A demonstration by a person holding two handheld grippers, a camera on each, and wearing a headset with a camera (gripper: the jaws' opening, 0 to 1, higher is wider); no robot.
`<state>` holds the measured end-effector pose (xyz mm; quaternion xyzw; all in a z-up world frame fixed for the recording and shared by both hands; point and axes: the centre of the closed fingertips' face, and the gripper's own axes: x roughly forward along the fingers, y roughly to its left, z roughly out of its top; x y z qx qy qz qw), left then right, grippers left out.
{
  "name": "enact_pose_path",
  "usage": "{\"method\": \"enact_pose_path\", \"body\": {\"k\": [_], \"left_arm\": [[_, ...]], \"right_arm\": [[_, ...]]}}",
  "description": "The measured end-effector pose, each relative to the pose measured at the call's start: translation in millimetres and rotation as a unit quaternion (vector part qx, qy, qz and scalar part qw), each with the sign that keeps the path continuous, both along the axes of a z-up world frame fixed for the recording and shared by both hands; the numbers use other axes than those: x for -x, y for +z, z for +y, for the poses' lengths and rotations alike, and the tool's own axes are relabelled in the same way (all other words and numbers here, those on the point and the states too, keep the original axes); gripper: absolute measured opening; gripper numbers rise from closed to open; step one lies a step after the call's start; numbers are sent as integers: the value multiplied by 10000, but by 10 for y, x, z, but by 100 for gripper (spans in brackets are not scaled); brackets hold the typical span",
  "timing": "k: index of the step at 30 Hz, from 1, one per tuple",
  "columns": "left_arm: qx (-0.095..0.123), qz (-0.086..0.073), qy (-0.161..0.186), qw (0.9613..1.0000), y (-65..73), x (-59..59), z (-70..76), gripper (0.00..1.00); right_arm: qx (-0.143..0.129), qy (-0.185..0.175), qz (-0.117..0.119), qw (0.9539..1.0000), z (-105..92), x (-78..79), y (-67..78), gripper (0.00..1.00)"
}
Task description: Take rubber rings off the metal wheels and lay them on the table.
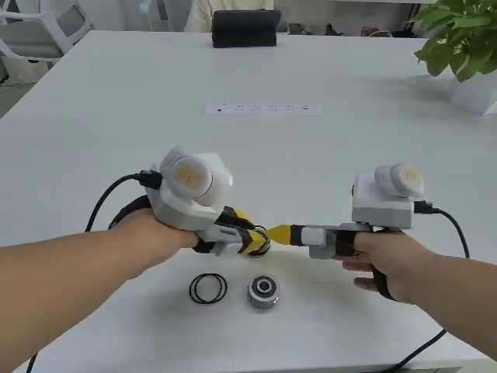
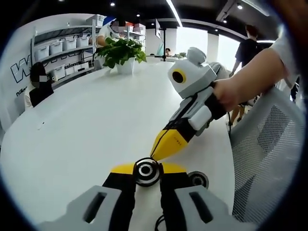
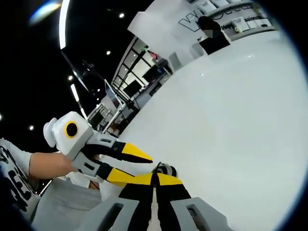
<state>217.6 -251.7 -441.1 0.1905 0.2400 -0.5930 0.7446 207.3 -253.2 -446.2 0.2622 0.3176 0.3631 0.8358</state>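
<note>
**Two grippers meeting tip to tip at a metal wheel**

In the head view, the left gripper (image 1: 256,242) and the right gripper (image 1: 273,232) are held nose to nose just above the white bench (image 1: 116,116). The left hand (image 1: 151,237) and right hand (image 1: 388,260) reach in from opposite sides, forearms roughly level. Nearer the person, black rubber rings (image 1: 208,288) lie overlapping on the bench, with a second wheel (image 1: 263,290) just beside them.

The left gripper view shows what the head view hides. Its own fingers are clamped on a metal wheel (image 2: 147,172), while the right gripper's fingers (image 2: 168,142) are pressed together into one yellow wedge, tip at the wheel's upper edge. Whether they pinch a ring cannot be told.

The right gripper view shows this wheel (image 3: 165,170) just past its closed tips.

The wall lettering (image 2: 21,70) starts with a large "W"; the rest is unreadable.
</note>
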Motion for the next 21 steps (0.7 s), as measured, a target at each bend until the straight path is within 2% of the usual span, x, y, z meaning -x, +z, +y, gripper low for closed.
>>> {"method": "enact_pose_path", "body": {"k": [3,6,14,21], "left_arm": [[66,121,-30,9999,47,54,43,21],[98,90,-78,9999,95,79,88,22],[392,92,-68,9992,282,119,154,33],[635,114,-68,9979,448,201,202,41]], "right_arm": [[-18,11,-5,10000,8,3,13,0],[-39,27,-12,10000,16,-1,20,0],[-133,20,-25,9999,34,-13,64,0],[-176,48,-45,9998,36,-6,99,0]]}}
